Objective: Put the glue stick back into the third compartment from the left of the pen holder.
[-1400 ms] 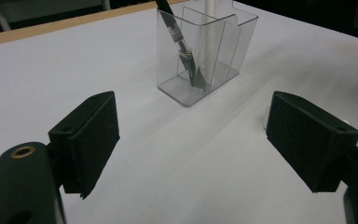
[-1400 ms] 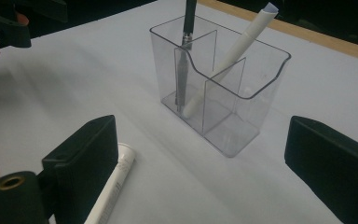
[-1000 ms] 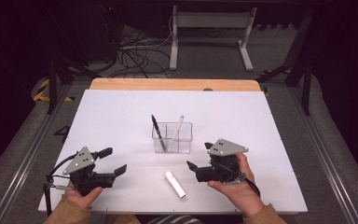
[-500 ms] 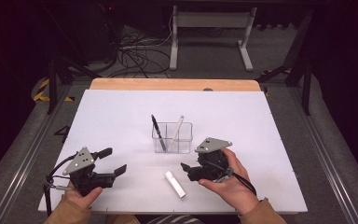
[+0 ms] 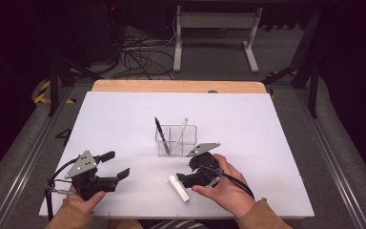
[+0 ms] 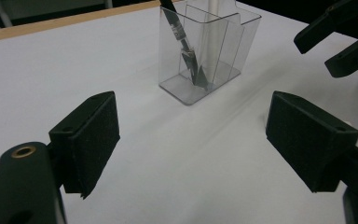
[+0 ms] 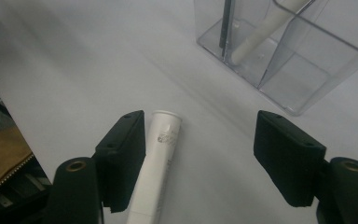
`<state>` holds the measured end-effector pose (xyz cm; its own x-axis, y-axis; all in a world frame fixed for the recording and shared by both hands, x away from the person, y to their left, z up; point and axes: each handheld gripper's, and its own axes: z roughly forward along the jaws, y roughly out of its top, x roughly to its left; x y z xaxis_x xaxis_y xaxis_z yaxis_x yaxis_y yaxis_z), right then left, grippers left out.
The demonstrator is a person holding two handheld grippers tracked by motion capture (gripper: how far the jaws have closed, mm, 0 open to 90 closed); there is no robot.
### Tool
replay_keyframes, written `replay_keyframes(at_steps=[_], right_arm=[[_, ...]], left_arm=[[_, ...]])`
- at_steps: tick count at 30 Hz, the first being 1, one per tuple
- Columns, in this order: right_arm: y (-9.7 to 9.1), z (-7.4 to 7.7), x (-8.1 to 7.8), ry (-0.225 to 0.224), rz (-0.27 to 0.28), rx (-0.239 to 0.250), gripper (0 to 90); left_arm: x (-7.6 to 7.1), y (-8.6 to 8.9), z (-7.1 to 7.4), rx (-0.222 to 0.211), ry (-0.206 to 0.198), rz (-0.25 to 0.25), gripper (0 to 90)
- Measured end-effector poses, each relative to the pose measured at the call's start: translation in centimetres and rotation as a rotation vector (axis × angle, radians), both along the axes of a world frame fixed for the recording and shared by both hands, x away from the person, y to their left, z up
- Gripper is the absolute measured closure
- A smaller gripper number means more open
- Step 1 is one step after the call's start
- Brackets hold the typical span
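A white marker [image 5: 178, 188] lies flat near the table's front edge. My right gripper [image 5: 185, 172] is low over its far end, and its jaws have just been closing. In the right gripper view the marker [image 7: 156, 163] lies between the jaws against the left pad, with the other pad well clear, so this gripper [image 7: 200, 158] is open. A clear plastic holder [image 5: 176, 138] stands mid-table with a black pen [image 5: 160, 133] and a white pen [image 5: 182, 131] leaning in it. My left gripper [image 5: 116, 165] rests open at the front left, nothing between its pads [image 6: 93, 135].
The white table top [image 5: 267, 143] has a wooden strip [image 5: 176, 86] along its far edge. Dark floor with cables and a desk frame lies beyond. In the left gripper view the holder [image 6: 205, 60] stands ahead and the right gripper's jaws reach in at the upper right.
My right gripper has moved left and slightly down to the marker's end, and its jaws stand narrower. The left gripper, the holder and the marker have stayed put.
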<state>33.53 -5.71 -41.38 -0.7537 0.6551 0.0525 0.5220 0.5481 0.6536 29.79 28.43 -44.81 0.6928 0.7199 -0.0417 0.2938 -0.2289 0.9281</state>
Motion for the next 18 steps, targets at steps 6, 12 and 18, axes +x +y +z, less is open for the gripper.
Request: replay_keyframes(at_steps=[6,12,18], right_arm=[[0.9,-0.3,0.0,0.058,-0.002,-0.035,38.7],[1.6,-0.7,0.1,0.106,0.008,-0.078,41.7],[2.3,-1.1,0.1,0.153,0.009,-0.109,45.1]], left_arm=[[0.0,0.0,0.0,0.002,0.000,-0.001,18.0],[0.0,0.0,0.0,0.005,0.002,0.002,18.0],[0.0,0.0,-0.1,0.005,0.004,0.001,18.0]])
